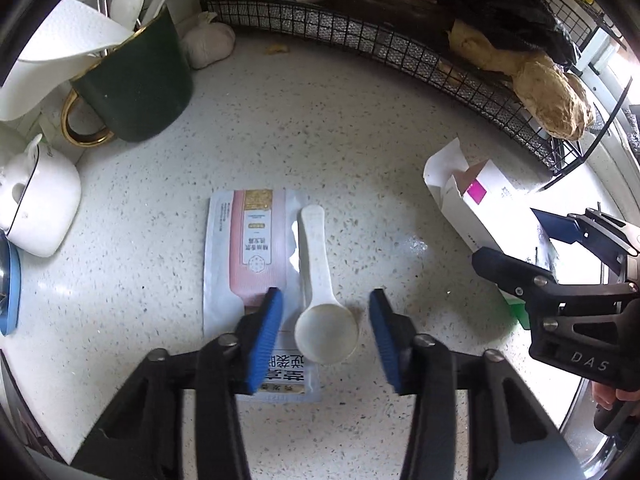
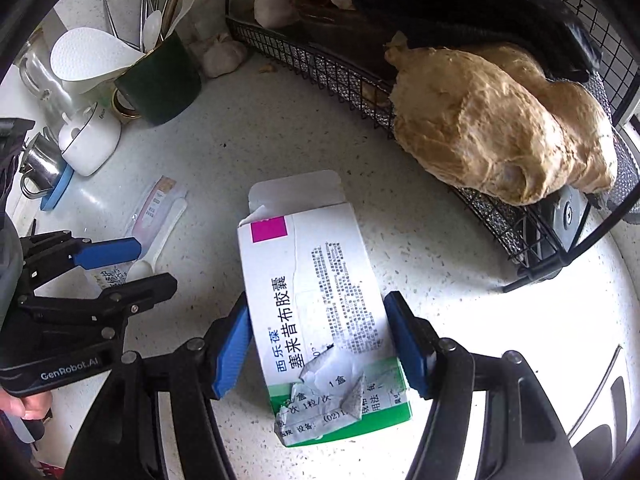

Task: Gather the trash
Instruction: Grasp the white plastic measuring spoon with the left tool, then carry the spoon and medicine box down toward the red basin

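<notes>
Speckled white stone countertop (image 1: 340, 140), glossy. Left gripper (image 1: 326, 324): jaws spread wide, ribbed blue pads on black linkage, holding nothing. Between them lies the round bowl of one white plastic scoop (image 1: 320, 292), handle pointing away from the camera; neither pad touches it. The scoop overlaps the right edge of one flat foil sachet (image 1: 248, 264), pink-and-white, torn along its right side; the left pad sits over the sachet's lower part. Right gripper (image 2: 320, 344): jaws open, bracketing one white cardboard medicine box (image 2: 320, 312) with green end and magenta square, top flap open, lower label torn and crumpled. Left pad looks to be at the box edge, right pad just beside it; firm contact can't be told. Box lies flat on the counter. Behind: black wire mesh basket (image 2: 340, 76) holding knobbly ginger root (image 2: 492, 124), dark green mug (image 1: 136, 84) with gold handle stuffed with utensils.
</notes>
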Action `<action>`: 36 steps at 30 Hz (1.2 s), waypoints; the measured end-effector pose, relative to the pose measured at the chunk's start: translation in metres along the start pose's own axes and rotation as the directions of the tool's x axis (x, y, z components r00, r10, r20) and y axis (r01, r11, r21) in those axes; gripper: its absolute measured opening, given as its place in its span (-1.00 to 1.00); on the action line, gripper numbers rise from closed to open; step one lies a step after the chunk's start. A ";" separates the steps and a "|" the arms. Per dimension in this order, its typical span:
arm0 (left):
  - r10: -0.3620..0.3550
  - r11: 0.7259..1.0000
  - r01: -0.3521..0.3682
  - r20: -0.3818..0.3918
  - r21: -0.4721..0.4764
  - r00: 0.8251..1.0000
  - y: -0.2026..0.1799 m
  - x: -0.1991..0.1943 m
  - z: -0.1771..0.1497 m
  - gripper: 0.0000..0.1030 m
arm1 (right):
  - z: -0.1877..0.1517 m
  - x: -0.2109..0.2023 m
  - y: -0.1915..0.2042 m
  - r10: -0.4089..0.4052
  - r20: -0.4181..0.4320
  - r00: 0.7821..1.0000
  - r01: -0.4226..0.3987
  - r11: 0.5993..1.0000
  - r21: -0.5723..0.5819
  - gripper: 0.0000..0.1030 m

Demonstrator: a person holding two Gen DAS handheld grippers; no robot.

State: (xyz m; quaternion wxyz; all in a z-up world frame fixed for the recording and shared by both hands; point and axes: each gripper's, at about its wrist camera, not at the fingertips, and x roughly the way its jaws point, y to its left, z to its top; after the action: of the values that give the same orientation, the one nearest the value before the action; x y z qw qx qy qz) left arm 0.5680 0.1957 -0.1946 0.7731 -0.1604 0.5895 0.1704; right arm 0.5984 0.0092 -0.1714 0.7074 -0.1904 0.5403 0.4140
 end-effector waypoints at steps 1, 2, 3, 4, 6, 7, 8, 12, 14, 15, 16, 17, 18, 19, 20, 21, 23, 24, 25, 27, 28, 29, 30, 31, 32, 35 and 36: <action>-0.011 1.000 0.011 -0.001 -0.004 1.000 0.000 -0.001 0.000 -0.47 | -0.001 -0.001 -0.001 0.002 -0.001 1.000 -0.002 1.000 0.003 0.22; -0.024 1.000 0.024 0.000 -0.008 1.000 0.002 0.001 0.003 -0.47 | -0.002 -0.002 -0.001 0.005 -0.001 1.000 -0.005 1.000 0.006 0.22; -0.036 0.999 0.036 0.004 -0.010 0.999 0.002 -0.001 0.002 -0.47 | -0.004 -0.004 -0.002 0.006 0.000 1.000 -0.006 1.000 0.007 0.22; -0.043 0.999 0.043 0.012 -0.006 0.999 0.000 -0.002 0.000 -0.47 | -0.006 -0.006 -0.001 0.007 0.001 1.000 -0.007 1.000 0.008 0.22; -0.051 0.999 0.051 0.030 0.003 0.998 -0.002 -0.007 -0.005 -0.47 | -0.008 -0.009 0.002 0.012 0.004 1.000 -0.012 1.000 0.008 0.22; -0.053 0.999 0.052 0.036 0.002 0.998 -0.004 -0.011 -0.008 -0.47 | -0.009 -0.011 0.003 0.015 0.005 1.000 -0.015 1.000 0.008 0.22; -0.054 0.999 0.054 0.041 -0.004 0.998 -0.004 -0.014 -0.011 -0.47 | -0.011 -0.013 0.004 0.017 0.004 1.000 -0.017 1.000 0.007 0.22; -0.061 0.997 0.063 0.065 -0.034 0.996 -0.002 -0.033 -0.024 -0.47 | -0.013 -0.019 0.014 0.022 0.012 1.000 -0.022 1.000 -0.008 0.22; -0.056 0.997 0.060 0.076 -0.043 0.996 -0.001 -0.043 -0.033 -0.47 | -0.012 -0.022 0.022 0.023 0.017 1.000 -0.023 1.000 -0.021 0.22; -0.055 0.997 0.059 0.081 -0.048 0.995 -0.001 -0.049 -0.037 -0.47 | -0.012 -0.025 0.026 0.025 0.020 0.999 -0.024 0.999 -0.029 0.22; -0.052 0.997 0.057 0.089 -0.053 0.995 0.000 -0.056 -0.043 -0.47 | -0.013 -0.029 0.029 0.026 0.025 0.999 -0.025 0.999 -0.037 0.22; -0.050 0.997 0.056 0.097 -0.061 0.994 0.001 -0.062 -0.048 -0.47 | -0.014 -0.033 0.034 0.026 0.031 0.999 -0.025 0.999 -0.047 0.22; -0.050 0.996 0.058 0.103 -0.069 0.993 0.003 -0.068 -0.055 -0.47 | -0.015 -0.037 0.038 0.026 0.036 0.999 -0.024 0.998 -0.059 0.22; -0.049 0.995 0.058 0.109 -0.078 0.993 0.006 -0.075 -0.062 -0.47 | -0.015 -0.040 0.042 0.027 0.040 0.999 -0.024 0.997 -0.068 0.22; -0.046 0.995 0.056 0.116 -0.087 0.992 0.008 -0.081 -0.068 -0.47 | -0.017 -0.044 0.047 0.028 0.045 0.999 -0.024 0.997 -0.077 0.22; -0.042 0.994 0.054 0.122 -0.093 0.992 0.012 -0.085 -0.078 -0.47 | -0.018 -0.048 0.052 0.028 0.050 0.998 -0.024 0.996 -0.086 0.22; -0.029 0.993 0.043 0.133 -0.107 0.991 0.018 -0.095 -0.095 -0.47 | -0.023 -0.055 0.065 0.032 0.059 0.998 -0.026 0.994 -0.103 0.22; -0.021 0.993 0.037 0.140 -0.116 0.990 0.021 -0.100 -0.102 -0.47 | -0.027 -0.059 0.069 0.031 0.064 0.997 -0.024 0.994 -0.111 0.22; -0.014 0.992 0.032 0.148 -0.122 0.989 0.027 -0.105 -0.112 -0.47 | -0.031 -0.064 0.075 0.035 0.069 0.997 -0.026 0.993 -0.118 0.22; 0.001 0.991 0.021 0.168 -0.132 0.986 0.032 -0.114 -0.127 -0.47 | -0.041 -0.070 0.087 0.038 0.080 0.996 -0.027 0.991 -0.134 0.22; 0.006 0.990 0.018 0.177 -0.138 0.984 0.034 -0.118 -0.134 -0.47 | -0.046 -0.075 0.093 0.041 0.085 0.996 -0.028 0.989 -0.143 0.22; 0.011 0.989 0.017 0.187 -0.146 0.982 0.036 -0.125 -0.144 -0.47 | -0.050 -0.078 0.098 0.043 0.088 0.995 -0.029 0.988 -0.151 0.22; 0.015 0.988 0.015 0.195 -0.152 0.981 0.038 -0.131 -0.152 -0.47 | -0.056 -0.082 0.105 0.043 0.091 0.995 -0.028 0.987 -0.158 0.22; 0.020 0.988 0.012 0.202 -0.155 0.979 0.039 -0.138 -0.162 -0.47 | -0.061 -0.086 0.110 0.046 0.094 0.994 -0.030 0.986 -0.165 0.22; 0.027 0.987 0.006 0.208 -0.158 0.978 0.041 -0.144 -0.171 -0.47 | -0.068 -0.091 0.114 0.049 0.096 0.994 -0.032 0.985 -0.171 0.22; 0.042 0.986 -0.003 0.229 -0.168 0.973 0.045 -0.160 -0.203 -0.47 | -0.088 -0.103 0.132 0.061 0.101 0.993 -0.040 0.981 -0.190 0.22; 0.047 0.985 -0.006 0.233 -0.173 0.971 0.047 -0.166 -0.213 -0.47 | -0.094 -0.104 0.140 0.065 0.103 0.993 -0.043 0.980 -0.196 0.22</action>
State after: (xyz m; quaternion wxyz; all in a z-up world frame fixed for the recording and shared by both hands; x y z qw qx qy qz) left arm 0.3231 0.1295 -0.0907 0.8189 -0.1965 0.4785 0.2486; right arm 0.4233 -0.0161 -0.0828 0.7024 -0.2206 0.4632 0.4934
